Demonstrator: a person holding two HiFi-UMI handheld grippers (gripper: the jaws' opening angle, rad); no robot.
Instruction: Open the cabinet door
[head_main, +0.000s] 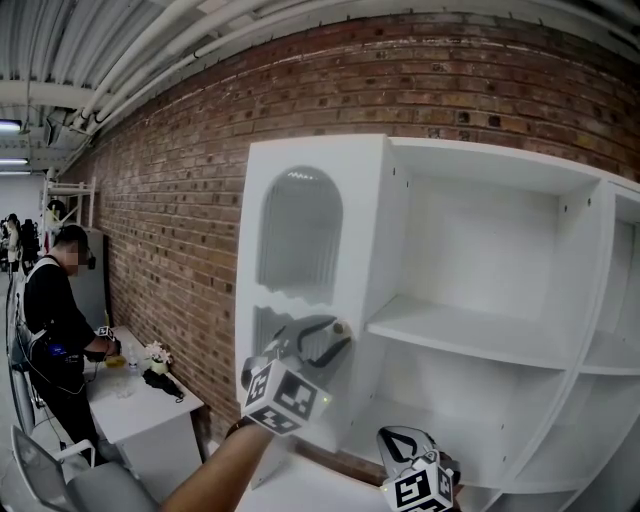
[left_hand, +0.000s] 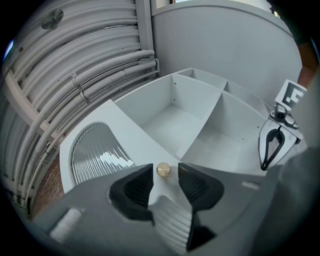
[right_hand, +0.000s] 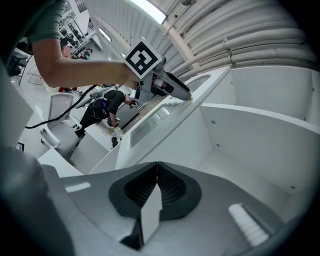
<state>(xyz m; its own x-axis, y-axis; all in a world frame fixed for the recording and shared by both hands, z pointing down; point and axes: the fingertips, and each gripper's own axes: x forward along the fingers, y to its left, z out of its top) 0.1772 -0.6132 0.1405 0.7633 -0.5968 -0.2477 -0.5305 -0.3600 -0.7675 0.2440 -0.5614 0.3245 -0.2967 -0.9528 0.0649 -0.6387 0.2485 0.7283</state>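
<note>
The white cabinet door (head_main: 300, 230), with its arched ribbed-glass pane, stands swung out to the left of the open cabinet. Its small brass knob (head_main: 340, 327) sits at the door's free edge. My left gripper (head_main: 340, 336) is open at that knob. In the left gripper view the knob (left_hand: 163, 170) lies just between the fingertips with a gap on each side, and neither pad touches it. My right gripper (head_main: 397, 434) hangs low in front of the cabinet, shut with nothing in it (right_hand: 156, 167). The right gripper view also shows the left gripper (right_hand: 185, 95) at the door edge.
White shelves (head_main: 460, 340) fill the cabinet behind the open door. A brick wall (head_main: 180, 200) runs behind. At the left a person (head_main: 55, 320) stands at a white table (head_main: 140, 400) with small items, and a chair (head_main: 40, 470) is nearby.
</note>
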